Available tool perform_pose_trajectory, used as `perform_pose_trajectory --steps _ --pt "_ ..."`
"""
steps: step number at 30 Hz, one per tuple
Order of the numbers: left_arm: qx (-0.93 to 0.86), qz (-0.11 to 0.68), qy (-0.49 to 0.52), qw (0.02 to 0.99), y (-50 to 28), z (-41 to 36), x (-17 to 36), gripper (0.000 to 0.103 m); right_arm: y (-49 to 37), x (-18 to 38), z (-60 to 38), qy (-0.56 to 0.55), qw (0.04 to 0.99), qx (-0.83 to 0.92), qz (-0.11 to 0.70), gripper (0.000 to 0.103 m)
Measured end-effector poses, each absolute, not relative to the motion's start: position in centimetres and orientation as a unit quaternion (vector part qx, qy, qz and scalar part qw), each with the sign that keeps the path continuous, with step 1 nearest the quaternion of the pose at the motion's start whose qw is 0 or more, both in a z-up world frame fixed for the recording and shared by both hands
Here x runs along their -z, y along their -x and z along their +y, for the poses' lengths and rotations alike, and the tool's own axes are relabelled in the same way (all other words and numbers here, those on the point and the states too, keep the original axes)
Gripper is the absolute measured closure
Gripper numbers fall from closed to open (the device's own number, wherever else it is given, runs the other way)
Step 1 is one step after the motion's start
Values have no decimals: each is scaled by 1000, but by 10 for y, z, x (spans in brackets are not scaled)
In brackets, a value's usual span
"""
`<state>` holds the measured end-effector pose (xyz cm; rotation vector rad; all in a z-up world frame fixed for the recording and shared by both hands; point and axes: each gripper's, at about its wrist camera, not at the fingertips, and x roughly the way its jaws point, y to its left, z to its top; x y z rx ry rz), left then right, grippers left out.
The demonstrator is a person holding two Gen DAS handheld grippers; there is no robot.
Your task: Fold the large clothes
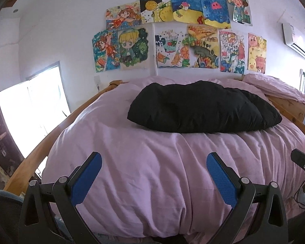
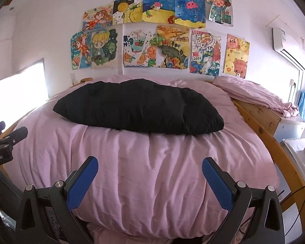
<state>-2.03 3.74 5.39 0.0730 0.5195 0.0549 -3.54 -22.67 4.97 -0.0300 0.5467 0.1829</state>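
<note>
Both the left gripper [image 1: 153,161] and right gripper [image 2: 149,165] are held spread and empty, and the pink quilt [image 1: 152,172] could be pinched along with the puffy black padded garment [image 1: 203,109].

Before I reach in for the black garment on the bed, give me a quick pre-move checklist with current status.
1. Left gripper open, holding nothing: ok.
2. Right gripper open, holding nothing: ok.
3. Black garment in view of both cameras, lying on the pink duvet: ok.
4. Nothing lies on the duvet between grippers and garment: ok.
5. Garment spread flat for folding: not ok, it lies bunched.
6. Collar, sleeves or hem identifiable: cannot tell.
</note>
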Motion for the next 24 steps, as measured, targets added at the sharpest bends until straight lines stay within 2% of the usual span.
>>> perform_pose_trajectory --steps 24 --pt "-28 244 -46 968 22 34 -53 2 32 -48 -235 -6 957 -80 278 0"
